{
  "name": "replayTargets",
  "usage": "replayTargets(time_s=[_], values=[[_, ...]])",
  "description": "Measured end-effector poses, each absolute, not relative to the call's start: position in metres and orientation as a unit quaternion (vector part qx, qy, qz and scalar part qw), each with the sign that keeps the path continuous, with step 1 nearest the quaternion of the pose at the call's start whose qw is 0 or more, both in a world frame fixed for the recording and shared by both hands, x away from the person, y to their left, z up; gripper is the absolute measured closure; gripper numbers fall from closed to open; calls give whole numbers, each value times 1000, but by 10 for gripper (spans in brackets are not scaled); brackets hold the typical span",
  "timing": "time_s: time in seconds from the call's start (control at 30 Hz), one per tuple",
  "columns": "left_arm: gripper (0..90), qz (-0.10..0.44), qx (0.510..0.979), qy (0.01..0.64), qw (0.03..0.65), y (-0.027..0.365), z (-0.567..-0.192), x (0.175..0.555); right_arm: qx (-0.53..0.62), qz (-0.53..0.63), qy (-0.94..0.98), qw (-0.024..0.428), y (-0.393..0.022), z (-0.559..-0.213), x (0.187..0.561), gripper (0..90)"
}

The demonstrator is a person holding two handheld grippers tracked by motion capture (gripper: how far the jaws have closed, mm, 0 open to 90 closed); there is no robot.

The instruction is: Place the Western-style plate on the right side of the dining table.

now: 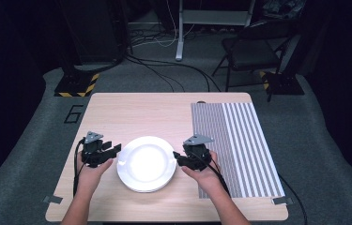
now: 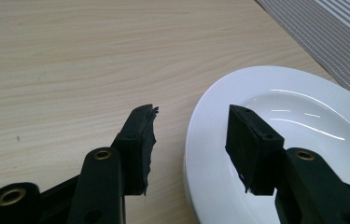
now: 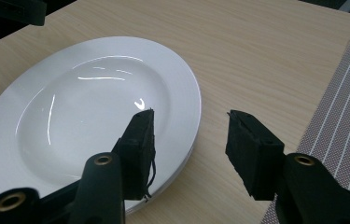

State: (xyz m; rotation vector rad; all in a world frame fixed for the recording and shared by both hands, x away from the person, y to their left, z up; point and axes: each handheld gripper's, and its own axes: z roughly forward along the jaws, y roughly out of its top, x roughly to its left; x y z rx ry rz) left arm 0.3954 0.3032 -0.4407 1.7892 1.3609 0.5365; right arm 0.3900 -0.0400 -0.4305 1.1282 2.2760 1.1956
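Note:
A stack of white plates (image 1: 146, 163) lies on the wooden table (image 1: 136, 110) between my two hands. My left gripper (image 1: 116, 150) is open at the stack's left rim. In the left gripper view the rim of the plates (image 2: 200, 140) sits between the jaws of the left gripper (image 2: 192, 135), one jaw over the wood, the other over the plate. My right gripper (image 1: 176, 157) is open at the right rim. In the right gripper view the right gripper (image 3: 191, 133) straddles the plates (image 3: 70, 107), with one jaw above the plate and the other above the table.
A grey striped placemat (image 1: 237, 145) covers the table's right part, close beside my right hand; it also appears as a placemat (image 3: 345, 121) in the right gripper view. Beyond the table stand a chair (image 1: 251, 47), cables and a taped stand base (image 1: 76, 84).

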Motion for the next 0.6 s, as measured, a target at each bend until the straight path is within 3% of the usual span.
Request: replayTargets(time_s=[0.27, 0.6], values=[[476, 197, 716, 532, 408, 299, -448, 394, 390, 434, 795, 168, -32, -428, 391, 500], [654, 154, 708, 555, 408, 309, -456, 394, 412, 437, 783, 163, -40, -440, 387, 518]])
